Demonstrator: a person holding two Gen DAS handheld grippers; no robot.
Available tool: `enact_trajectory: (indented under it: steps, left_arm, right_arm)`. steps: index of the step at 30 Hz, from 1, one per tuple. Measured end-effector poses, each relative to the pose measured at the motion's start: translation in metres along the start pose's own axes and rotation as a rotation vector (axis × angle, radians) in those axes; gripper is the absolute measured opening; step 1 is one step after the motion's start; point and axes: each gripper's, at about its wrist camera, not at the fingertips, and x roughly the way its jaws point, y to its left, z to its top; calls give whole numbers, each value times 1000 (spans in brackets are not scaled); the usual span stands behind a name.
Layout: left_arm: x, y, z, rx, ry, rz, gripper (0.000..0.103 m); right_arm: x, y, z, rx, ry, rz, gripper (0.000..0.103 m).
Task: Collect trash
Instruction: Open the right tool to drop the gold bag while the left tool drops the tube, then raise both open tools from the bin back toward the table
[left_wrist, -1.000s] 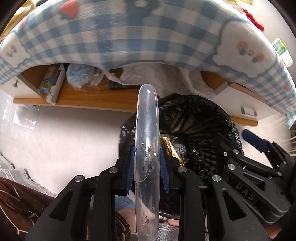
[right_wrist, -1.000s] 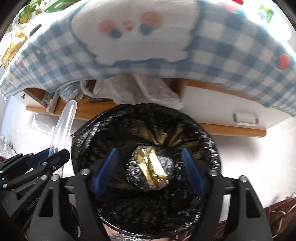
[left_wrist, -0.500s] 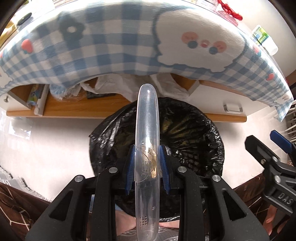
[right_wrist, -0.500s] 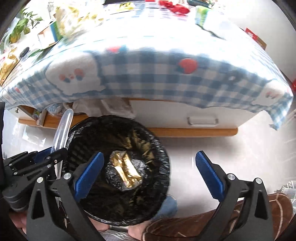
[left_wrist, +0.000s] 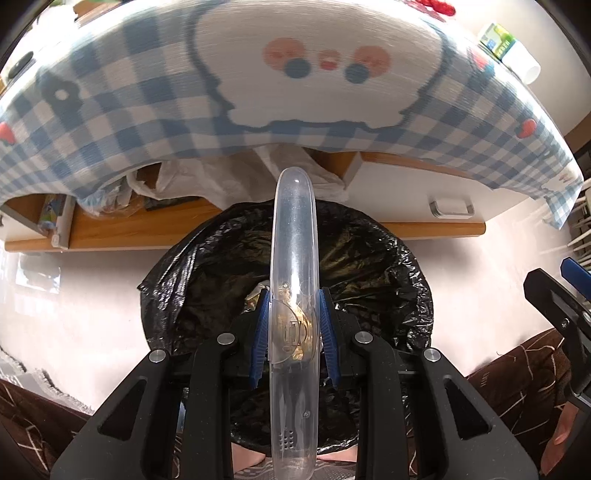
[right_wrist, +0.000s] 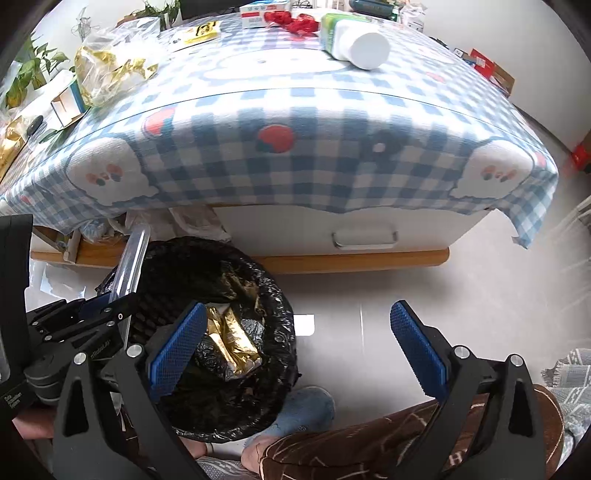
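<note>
My left gripper (left_wrist: 293, 328) is shut on a long clear plastic case (left_wrist: 293, 258), held edge-on above the black-bagged trash bin (left_wrist: 388, 266). Gold foil wrappers (right_wrist: 232, 339) lie on the bag's bottom. In the right wrist view the left gripper (right_wrist: 107, 310) with the clear case (right_wrist: 131, 258) hangs over the bin's (right_wrist: 258, 402) left rim. My right gripper (right_wrist: 299, 339) stands wide open with nothing between its blue pads (right_wrist: 417, 347); its left finger overlaps the bin, its right finger is over bare floor.
A low table under a blue checked cloth (right_wrist: 314, 155) stands behind the bin, with a white drawer (right_wrist: 365, 236) and a wooden shelf (left_wrist: 129, 225). On top lie a white bottle (right_wrist: 354, 40), gold wrappers (right_wrist: 107, 70) and boxes. A person's sock (right_wrist: 295, 413) and brown trouser leg (right_wrist: 369, 450) are close below.
The left gripper carried the clear case from beside the bin to over its middle. The right gripper opened wide, rose and drifted right, so the table top now shows.
</note>
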Motion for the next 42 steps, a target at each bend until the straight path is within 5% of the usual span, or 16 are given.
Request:
enact_trajectory:
  steps: [9,23,42]
  left_arm:
    - [-4,-6,-2,34,-35,18,28]
    - [-32,7,-3,31,-110,57,70]
    - [-115,43,13,-16,-285,54,96]
  right_arm:
    - [-3,-7,-2,20,-17,7,95]
    - [-6,-2,-2,5,-51,22,95]
    - [-50,-6,21,20,-160,4,95]
